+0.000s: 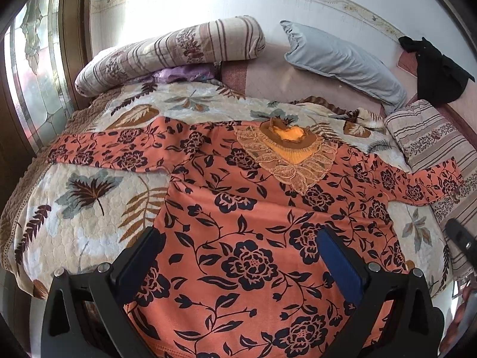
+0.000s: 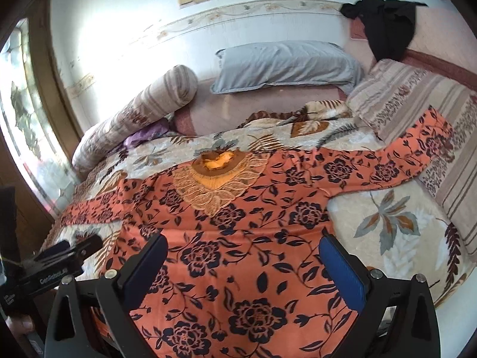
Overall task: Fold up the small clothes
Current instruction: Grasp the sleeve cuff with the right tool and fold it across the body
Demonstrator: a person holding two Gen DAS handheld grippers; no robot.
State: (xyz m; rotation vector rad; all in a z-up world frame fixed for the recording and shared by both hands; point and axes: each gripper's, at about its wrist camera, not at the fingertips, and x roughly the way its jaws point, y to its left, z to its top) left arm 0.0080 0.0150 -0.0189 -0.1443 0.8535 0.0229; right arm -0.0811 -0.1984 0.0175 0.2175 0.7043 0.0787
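An orange long-sleeved top (image 1: 238, 223) (image 2: 238, 238) with dark flowers lies flat on the bed, face up, lace collar (image 1: 286, 152) (image 2: 217, 179) toward the wall and both sleeves spread wide. My left gripper (image 1: 241, 241) hovers open over the top's lower body, near the hem, nothing between its fingers. My right gripper (image 2: 243, 247) is also open above the lower body. The left gripper (image 2: 68, 253) shows at the left edge of the right wrist view, by the top's left side. A bit of the right gripper (image 1: 462, 238) shows at the right edge of the left wrist view.
A leaf-print quilt (image 1: 89, 208) (image 2: 387, 223) covers the bed. Along the wall lie a striped bolster (image 1: 179, 50), a grey pillow (image 1: 342, 59) and a black garment (image 1: 435, 71). A striped pillow (image 2: 417, 113) lies under the right sleeve. A window (image 1: 32, 74) stands at the left.
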